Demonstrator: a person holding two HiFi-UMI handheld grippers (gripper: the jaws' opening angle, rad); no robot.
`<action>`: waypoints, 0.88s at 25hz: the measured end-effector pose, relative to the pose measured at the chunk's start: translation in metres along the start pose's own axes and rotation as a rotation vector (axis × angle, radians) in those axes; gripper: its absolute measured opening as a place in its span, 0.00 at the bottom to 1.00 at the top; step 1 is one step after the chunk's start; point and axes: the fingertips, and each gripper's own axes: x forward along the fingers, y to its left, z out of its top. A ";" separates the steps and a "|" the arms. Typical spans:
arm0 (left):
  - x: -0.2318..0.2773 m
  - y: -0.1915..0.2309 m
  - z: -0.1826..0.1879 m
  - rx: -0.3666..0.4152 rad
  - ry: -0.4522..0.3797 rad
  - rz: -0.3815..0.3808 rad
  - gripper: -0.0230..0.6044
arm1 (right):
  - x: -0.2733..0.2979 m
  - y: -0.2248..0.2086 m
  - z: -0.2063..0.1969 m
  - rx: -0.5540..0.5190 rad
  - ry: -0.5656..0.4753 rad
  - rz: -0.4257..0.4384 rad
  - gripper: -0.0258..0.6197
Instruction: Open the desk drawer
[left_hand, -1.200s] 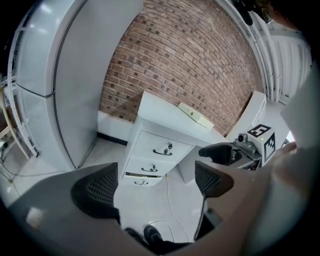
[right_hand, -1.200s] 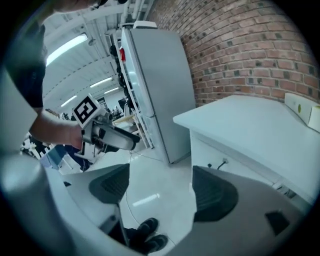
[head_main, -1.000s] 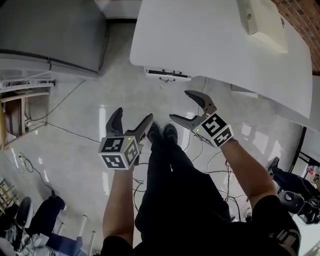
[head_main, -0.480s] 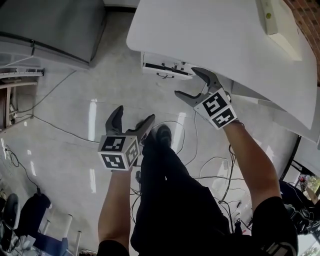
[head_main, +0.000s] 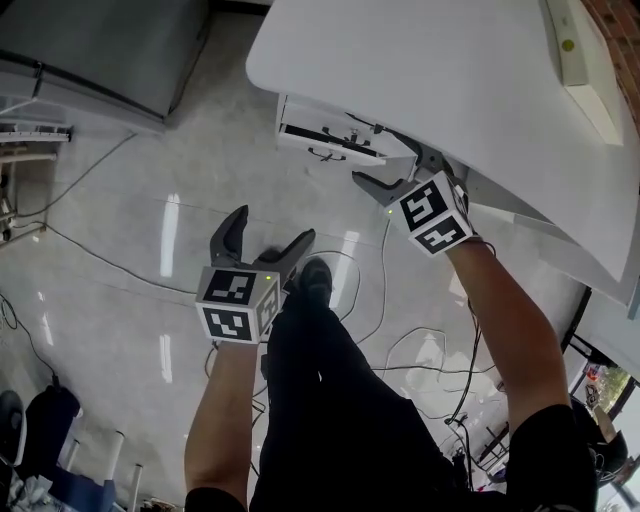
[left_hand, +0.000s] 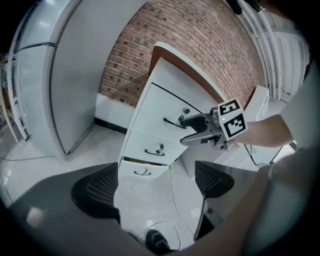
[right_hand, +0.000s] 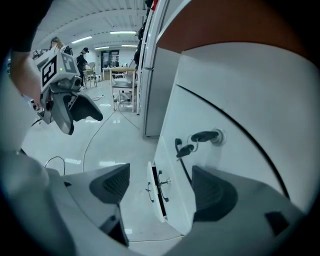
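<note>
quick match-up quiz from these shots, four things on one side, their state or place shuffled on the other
1 left marker-cube gripper
2 right marker-cube gripper
3 lowest white drawer
4 black key

a in the lock of the top white drawer
b open, over pale floor, back from the desk
c pulled out a crack
d open, close to the top drawer

Pairs: 1-b, 2-d, 3-c, 4-a
</note>
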 end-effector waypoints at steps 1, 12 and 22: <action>0.003 0.000 -0.004 -0.003 0.006 -0.002 0.81 | 0.003 -0.002 0.000 -0.007 0.005 0.002 0.66; 0.002 0.005 -0.037 -0.020 0.069 0.007 0.81 | 0.022 -0.015 -0.006 -0.192 0.125 -0.098 0.44; -0.004 -0.001 -0.043 -0.045 0.095 0.053 0.81 | 0.023 -0.040 -0.006 -0.266 0.123 -0.298 0.18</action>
